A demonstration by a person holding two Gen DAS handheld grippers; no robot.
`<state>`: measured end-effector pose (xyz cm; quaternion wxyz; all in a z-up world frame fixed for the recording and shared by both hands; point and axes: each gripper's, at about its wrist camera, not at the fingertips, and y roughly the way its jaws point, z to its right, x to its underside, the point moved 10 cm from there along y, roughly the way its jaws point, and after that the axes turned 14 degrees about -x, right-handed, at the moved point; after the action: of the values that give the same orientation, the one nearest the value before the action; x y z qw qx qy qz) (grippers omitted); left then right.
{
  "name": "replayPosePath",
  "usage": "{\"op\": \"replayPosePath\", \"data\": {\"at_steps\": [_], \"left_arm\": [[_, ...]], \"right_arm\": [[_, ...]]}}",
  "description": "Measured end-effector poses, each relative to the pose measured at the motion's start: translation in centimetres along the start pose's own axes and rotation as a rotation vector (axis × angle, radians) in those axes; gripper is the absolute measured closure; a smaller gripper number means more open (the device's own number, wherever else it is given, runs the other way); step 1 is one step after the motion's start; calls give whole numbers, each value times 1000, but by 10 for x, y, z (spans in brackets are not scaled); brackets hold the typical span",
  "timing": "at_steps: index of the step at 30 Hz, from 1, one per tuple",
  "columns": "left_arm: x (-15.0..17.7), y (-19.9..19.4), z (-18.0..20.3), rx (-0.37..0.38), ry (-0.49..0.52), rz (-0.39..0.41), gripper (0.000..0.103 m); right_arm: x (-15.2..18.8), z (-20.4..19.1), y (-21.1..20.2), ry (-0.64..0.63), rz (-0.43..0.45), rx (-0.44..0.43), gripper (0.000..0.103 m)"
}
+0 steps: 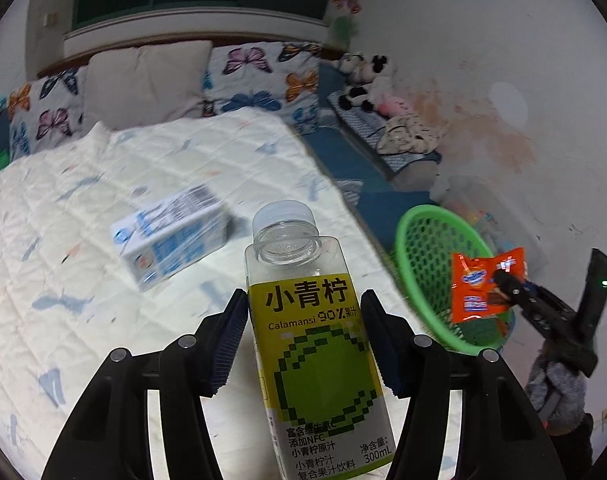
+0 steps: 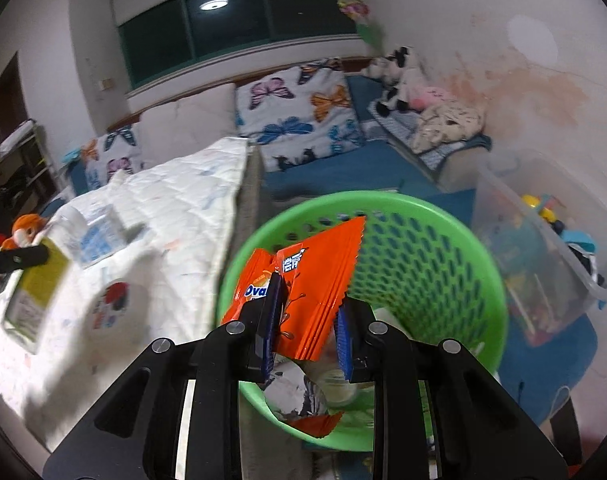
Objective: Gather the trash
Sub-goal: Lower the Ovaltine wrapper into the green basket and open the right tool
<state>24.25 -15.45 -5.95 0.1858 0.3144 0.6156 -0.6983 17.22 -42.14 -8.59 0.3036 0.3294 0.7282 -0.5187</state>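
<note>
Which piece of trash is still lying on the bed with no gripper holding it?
The blue-and-white carton, lying on its side on the quilt. The juice bottle is in the left gripper; the orange wrapper is in the right gripper.

Carton (image 1: 171, 236) on the quilt (image 1: 103, 200), basket (image 1: 427, 240) right of the bed, wrapper (image 2: 303, 288) above the basket.

White quilted bed (image 1: 103, 208), blurred blue-white carton (image 1: 171, 236) lying, apparently
</note>
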Motion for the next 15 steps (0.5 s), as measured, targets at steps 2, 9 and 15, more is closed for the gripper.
{"op": "replayPosePath", "data": {"at_steps": [2,9,15], "left_arm": [[-5,-2,11,16,14,6,47],[-21,-9,51,62,62,32,47],[-32,-10,84,90,108,49,47]], "right_arm": [[2,8,1,6,-3,15,78],[9,31,8,38,-26,46,78],[17,42,13,69,-44,59,75]]}}
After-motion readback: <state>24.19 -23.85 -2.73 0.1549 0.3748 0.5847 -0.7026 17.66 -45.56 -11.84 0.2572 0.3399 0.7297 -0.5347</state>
